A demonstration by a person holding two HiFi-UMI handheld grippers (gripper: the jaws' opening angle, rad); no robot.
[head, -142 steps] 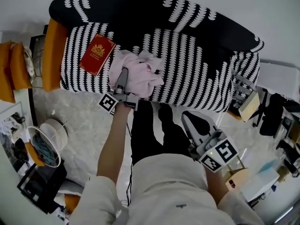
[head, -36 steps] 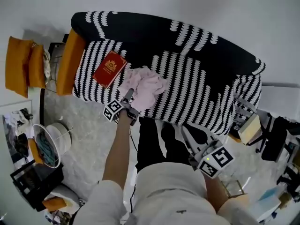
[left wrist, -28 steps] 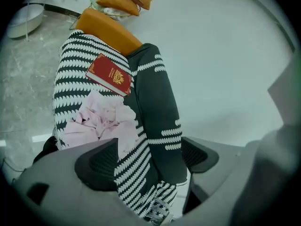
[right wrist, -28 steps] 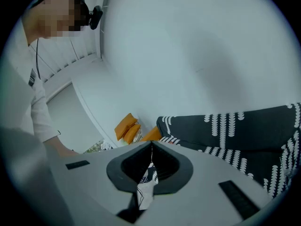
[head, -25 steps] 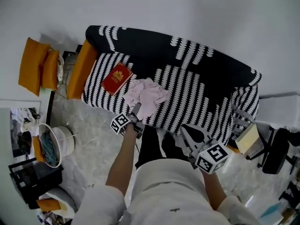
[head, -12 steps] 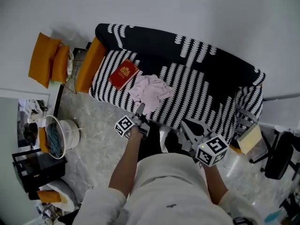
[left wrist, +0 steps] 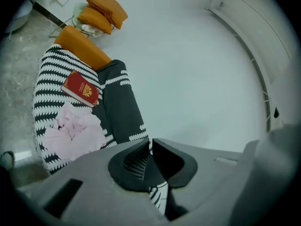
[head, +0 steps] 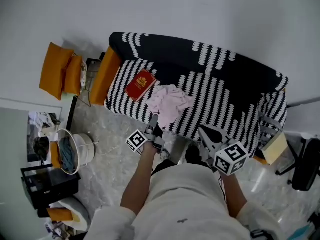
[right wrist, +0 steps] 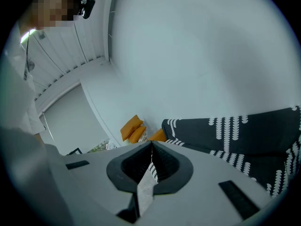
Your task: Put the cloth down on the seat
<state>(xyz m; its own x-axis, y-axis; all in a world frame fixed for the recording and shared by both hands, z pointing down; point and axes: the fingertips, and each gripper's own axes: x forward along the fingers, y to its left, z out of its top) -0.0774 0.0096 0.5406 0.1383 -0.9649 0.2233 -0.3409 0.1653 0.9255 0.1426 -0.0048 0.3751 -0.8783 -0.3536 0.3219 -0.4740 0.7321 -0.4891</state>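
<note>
Fingers of left gripper (head: 154, 119) and right gripper (head: 205, 132) are closed, empty. Cloth (head: 170, 103) lies crumpled on seat (head: 215, 105), right of book (head: 140, 84). It looks soft, light and limp; pinch a raised fold.

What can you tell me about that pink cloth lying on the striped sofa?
The pink cloth looks like soft fabric, pale pink, crumpled into a loose heap of folds rather than spread flat. It lies on the black-and-white striped seat, near the seat's front edge and just beside the red book. Nothing grips it; it simply rests there.
</note>
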